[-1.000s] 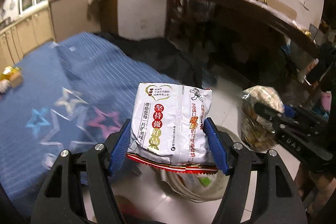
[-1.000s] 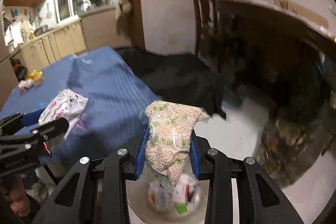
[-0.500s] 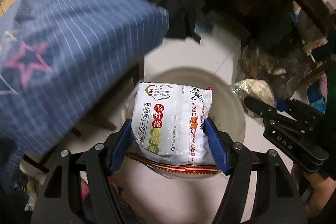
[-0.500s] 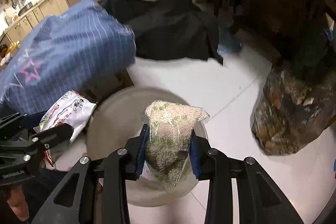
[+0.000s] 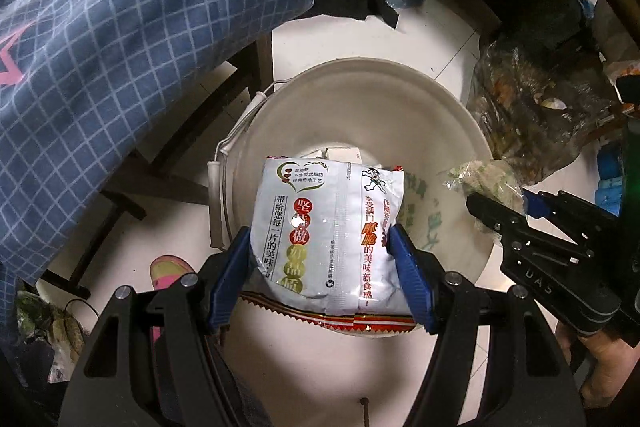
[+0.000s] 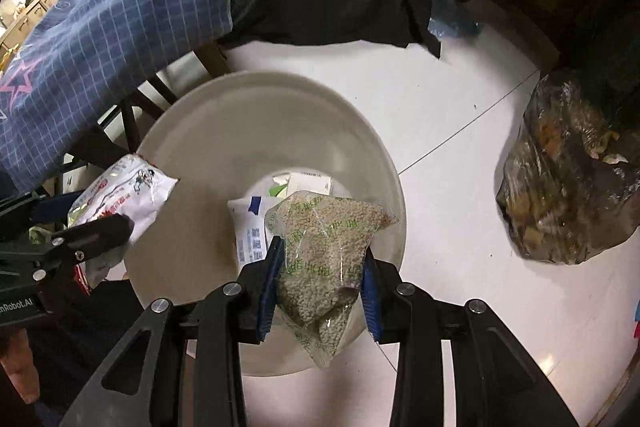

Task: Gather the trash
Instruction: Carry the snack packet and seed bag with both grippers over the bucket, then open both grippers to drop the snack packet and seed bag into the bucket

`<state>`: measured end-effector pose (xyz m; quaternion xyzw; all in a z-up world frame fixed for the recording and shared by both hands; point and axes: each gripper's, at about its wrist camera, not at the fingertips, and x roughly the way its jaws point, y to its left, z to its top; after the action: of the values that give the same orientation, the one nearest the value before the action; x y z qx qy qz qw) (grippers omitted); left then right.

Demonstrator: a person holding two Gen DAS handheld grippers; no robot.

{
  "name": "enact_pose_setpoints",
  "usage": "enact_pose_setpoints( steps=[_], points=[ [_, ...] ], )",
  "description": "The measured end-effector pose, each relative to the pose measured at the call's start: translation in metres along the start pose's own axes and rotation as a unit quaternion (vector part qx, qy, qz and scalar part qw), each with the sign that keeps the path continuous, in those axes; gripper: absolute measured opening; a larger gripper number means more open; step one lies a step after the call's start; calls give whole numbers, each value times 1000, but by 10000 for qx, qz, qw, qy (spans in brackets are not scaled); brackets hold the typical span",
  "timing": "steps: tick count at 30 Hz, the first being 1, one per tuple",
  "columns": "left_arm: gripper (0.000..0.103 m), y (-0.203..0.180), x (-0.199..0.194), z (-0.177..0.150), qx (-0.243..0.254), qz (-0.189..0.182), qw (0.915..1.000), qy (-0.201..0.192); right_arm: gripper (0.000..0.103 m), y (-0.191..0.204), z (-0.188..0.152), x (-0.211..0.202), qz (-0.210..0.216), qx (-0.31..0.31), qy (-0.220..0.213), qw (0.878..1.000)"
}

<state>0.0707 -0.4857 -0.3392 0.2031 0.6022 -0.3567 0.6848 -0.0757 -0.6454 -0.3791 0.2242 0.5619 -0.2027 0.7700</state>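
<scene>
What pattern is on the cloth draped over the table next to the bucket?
Blue cloth with a white grid and a pink star; the left wrist view shows it best.

White tiled floor (image 6: 448, 115) carries a round bucket (image 6: 224, 107) and a filled plastic bag (image 6: 568, 179).

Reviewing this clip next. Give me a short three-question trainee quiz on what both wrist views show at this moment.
1. True or false: the left gripper is closed on the white snack packet.
2. What does the right gripper hold? A) a clear bag of small pellets B) a drinks can C) a sponge
3. Fill in: both items hang over the open white ______.

Key
1. True: both blue pads press the packet's sides.
2. A: the clear pellet bag sits between its pads.
3. Bucket: the bucket stands on the floor with cartons already in its bottom, beside a table draped in a blue checked cloth.
</scene>
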Motion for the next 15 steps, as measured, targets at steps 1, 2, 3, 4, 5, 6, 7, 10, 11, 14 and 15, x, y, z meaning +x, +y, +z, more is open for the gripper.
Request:
enact_pose_setpoints(
  steps=[1,2,3,4,5,6,7,10,11,14,15],
  points=[
    [65,-1,1,0,-11,17,10000,13,37,-1,0,2,13,-4,14,10000],
    [65,0,2,0,-49,39,10000,35,37,-1,0,3,22,-16,29,10000],
    [65,1,3,1,-65,52,10000,40,37,-1,0,4,30,-18,34,10000],
    [65,0,2,2,-67,57,10000,32,37,-2,0,4,43,-9,36,10000],
    [65,1,2,2,-67,64,10000,28,37,-2,1,4,49,-5,34,10000],
    [65,1,2,1,-64,78,9999,21,37,-3,2,3,48,-10,32,10000],
    [65,1,1,1,-50,86,9999,15,37,-2,3,3,48,-5,28,10000],
    [65,1,0,1,-42,120,9999,-15,37,-3,7,3,33,-13,16,10000],
    [65,1,0,1,-47,128,9999,-17,37,-3,8,3,35,-2,15,10000],
    [65,0,-2,0,-27,182,9998,-59,37,-1,9,3,43,5,19,10000],
    [65,-1,-3,0,-11,194,9998,-72,37,0,10,3,52,2,31,10000]
  ],
)
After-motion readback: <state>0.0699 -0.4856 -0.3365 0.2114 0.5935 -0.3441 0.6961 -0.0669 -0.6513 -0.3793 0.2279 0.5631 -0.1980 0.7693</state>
